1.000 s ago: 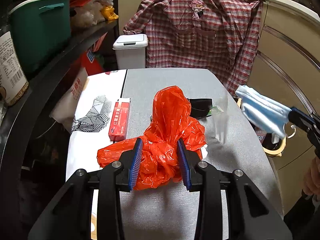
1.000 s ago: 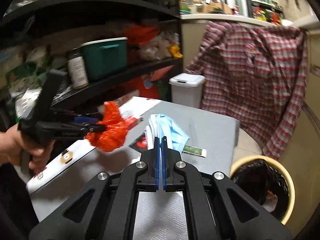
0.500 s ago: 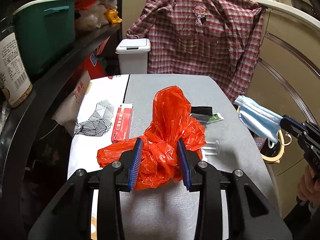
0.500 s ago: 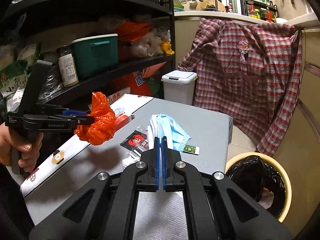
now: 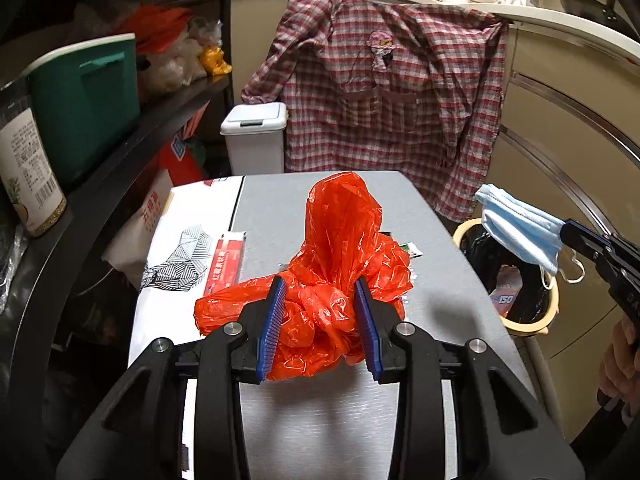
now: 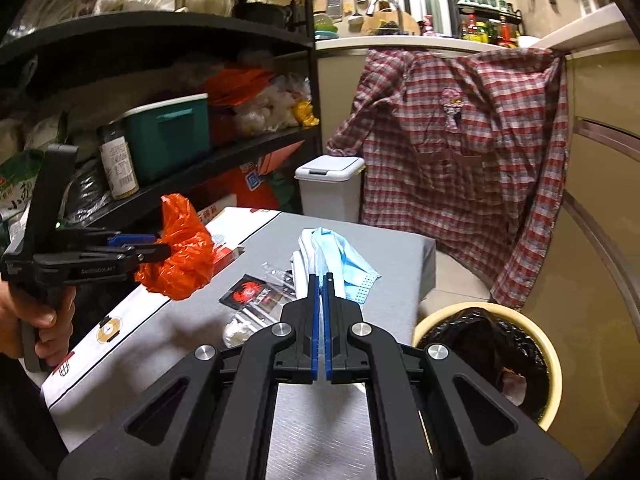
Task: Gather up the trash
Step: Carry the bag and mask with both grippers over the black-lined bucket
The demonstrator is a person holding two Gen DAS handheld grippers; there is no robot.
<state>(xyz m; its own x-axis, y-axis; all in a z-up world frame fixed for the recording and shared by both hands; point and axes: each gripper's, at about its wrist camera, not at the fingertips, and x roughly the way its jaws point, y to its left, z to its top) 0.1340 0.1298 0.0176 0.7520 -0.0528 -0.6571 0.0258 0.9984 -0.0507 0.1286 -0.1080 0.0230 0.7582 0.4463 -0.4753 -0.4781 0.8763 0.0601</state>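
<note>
Left claw (image 5: 320, 292) clamped on orange bag (image 5: 340, 248) above bench (image 5: 440, 272); right claw (image 6: 321, 280) pinching blue mask (image 6: 344, 256) near bin (image 6: 548, 352) rim.

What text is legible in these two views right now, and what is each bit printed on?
"150": packaging inside the yellow trash bin.
Left gripper side lettering: too blurred.
Red box: Chinese characters, too small.
Jar label: fine print and barcode, unreadable.
Black sachet: red emblem, no readable words.

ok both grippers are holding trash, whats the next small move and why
Probably carry the right gripper a little further over the bin and open it: its mask already hangs near the rim, while the left gripper with the orange bag is above the table.
</note>
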